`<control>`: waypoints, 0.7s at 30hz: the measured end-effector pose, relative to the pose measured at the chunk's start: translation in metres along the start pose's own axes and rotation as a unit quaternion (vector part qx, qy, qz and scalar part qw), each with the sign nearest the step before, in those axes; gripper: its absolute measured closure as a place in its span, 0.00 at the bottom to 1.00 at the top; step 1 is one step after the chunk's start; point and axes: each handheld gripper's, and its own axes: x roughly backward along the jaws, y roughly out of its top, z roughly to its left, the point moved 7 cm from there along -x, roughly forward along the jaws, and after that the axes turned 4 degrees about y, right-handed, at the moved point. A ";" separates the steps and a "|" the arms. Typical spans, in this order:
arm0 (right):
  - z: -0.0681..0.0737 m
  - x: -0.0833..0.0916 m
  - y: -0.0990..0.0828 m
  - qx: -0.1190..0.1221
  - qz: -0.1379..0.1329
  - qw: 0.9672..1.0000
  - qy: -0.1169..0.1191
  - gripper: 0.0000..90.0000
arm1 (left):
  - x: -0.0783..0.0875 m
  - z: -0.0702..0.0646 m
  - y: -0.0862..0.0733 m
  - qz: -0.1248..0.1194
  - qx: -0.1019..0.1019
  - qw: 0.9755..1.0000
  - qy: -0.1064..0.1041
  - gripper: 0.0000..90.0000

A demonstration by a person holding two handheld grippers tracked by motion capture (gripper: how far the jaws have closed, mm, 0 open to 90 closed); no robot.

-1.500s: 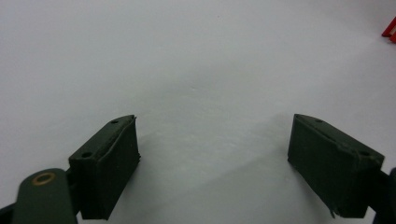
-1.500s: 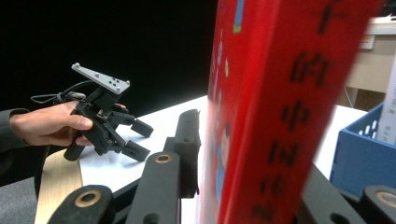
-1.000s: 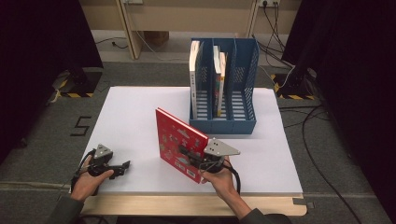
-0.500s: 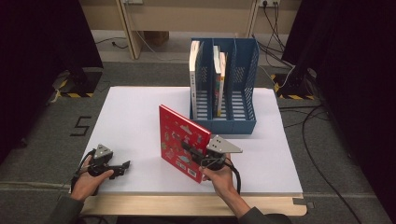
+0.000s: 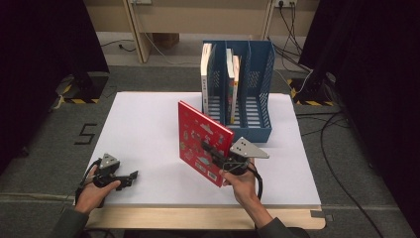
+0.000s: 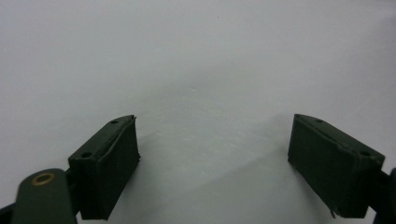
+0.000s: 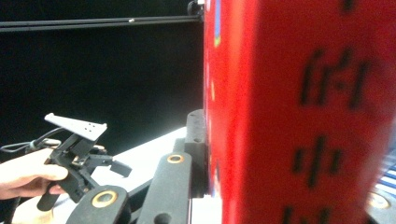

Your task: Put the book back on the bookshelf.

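A red book (image 5: 200, 136) stands tilted on edge above the white table (image 5: 143, 129), lifted off its surface. My right gripper (image 5: 212, 152) is shut on the book's lower right part, and one black finger (image 7: 195, 149) presses flat against the red cover (image 7: 303, 116). My left gripper (image 5: 130, 177) rests low at the table's front left in a hand, jaws wide open with nothing between them (image 6: 215, 158). It also appears far off as the left gripper (image 7: 79, 154) in the right gripper view.
A blue file rack (image 5: 257, 130) with three slots stands behind the red book at the table's far side. It holds a white book (image 5: 205, 69) in the left slot and two more books (image 5: 232, 74) in the middle slot. Cables lie on the floor at right.
The right gripper has lifted the red book and carried it a little to the right, closer to the blue rack. The left gripper has stayed where it was.
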 end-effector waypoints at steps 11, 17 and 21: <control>-0.012 0.017 0.014 -0.003 -0.014 1.000 -0.023 0.88 | 0.000 0.000 0.000 0.000 -0.001 1.000 -0.001 0.17; -0.017 0.029 0.027 0.003 -0.024 0.999 -0.041 0.88 | 0.000 0.000 0.000 0.000 -0.001 1.000 -0.001 0.17; -0.021 0.037 0.035 0.003 -0.030 0.998 -0.051 0.88 | 0.000 0.000 0.000 0.000 0.000 1.000 -0.001 0.17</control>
